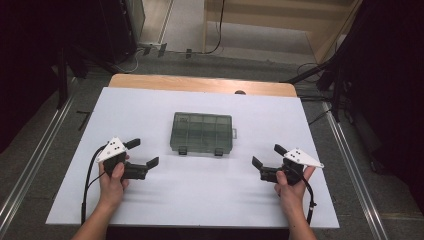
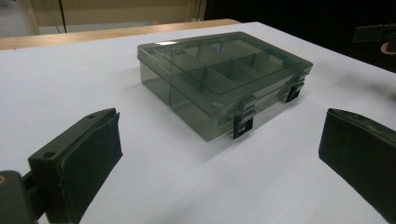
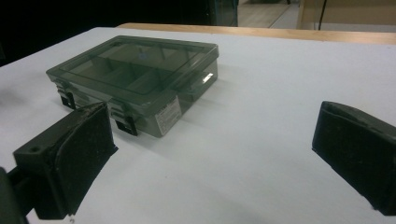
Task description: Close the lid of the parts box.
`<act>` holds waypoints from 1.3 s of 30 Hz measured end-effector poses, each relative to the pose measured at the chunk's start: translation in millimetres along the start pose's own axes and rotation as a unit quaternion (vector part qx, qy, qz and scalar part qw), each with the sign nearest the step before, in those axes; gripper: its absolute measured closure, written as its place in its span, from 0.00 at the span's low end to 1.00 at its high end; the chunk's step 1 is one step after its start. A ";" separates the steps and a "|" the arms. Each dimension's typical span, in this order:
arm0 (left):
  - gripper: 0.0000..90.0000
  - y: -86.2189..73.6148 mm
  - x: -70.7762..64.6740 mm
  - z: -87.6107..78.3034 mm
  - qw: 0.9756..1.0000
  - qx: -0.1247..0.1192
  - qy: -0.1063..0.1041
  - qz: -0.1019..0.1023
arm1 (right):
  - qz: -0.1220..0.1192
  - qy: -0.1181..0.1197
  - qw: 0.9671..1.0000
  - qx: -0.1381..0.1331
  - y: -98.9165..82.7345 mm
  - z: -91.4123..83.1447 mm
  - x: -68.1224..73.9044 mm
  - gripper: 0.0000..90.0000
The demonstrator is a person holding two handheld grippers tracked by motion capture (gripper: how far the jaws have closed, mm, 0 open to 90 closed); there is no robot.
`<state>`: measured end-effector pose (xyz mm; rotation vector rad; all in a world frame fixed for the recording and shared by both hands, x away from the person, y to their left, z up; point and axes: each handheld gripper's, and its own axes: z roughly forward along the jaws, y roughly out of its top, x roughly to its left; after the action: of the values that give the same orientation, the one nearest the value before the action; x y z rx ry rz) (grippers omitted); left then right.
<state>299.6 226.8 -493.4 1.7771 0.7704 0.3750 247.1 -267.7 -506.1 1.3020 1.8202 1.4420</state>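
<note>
Smoky grey-green clear box (image 1: pixel 202 133) with black latches on a white table (image 1: pixel 190 195).

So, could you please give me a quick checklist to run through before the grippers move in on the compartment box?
1. Left gripper jaws open: ok.
2. Right gripper jaws open: ok.
3. Compartment box lid shut, both front latches down: ok.
4. Box flat on the white table, apart from both grippers: ok.
5. Path from each gripper to the box free: ok.
6. Compartments hold anything: cannot tell.
</note>
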 end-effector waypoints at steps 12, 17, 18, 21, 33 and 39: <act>0.00 -9.4 10.0 -28.2 1.000 0.002 0.025 -0.003 | -0.002 -0.015 1.000 0.005 -6.5 -21.4 -11.1 0.00; 0.00 -12.5 12.1 -38.6 0.999 0.004 0.034 0.002 | 0.000 -0.018 1.000 0.007 -9.0 -30.0 -14.3 0.00; 0.00 -13.4 12.7 -40.3 0.999 0.003 0.035 0.001 | 0.000 -0.019 1.000 0.008 -10.1 -31.6 -14.8 0.00; 0.00 -15.1 13.9 -45.9 0.999 0.003 0.040 0.001 | -0.001 -0.023 1.000 0.012 -13.3 -36.8 -16.6 0.00; 0.00 -22.3 18.3 -67.5 0.999 0.004 0.051 -0.002 | 0.002 -0.042 0.999 0.015 -24.2 -60.3 -28.3 0.00; 0.00 -25.5 19.0 -76.8 0.998 0.004 0.055 -0.004 | 0.004 -0.053 0.998 0.018 -30.4 -71.4 -33.4 0.00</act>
<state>259.7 299.7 -493.3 1.7718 0.8577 0.4691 191.8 -330.7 -516.6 1.3778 1.7813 1.3223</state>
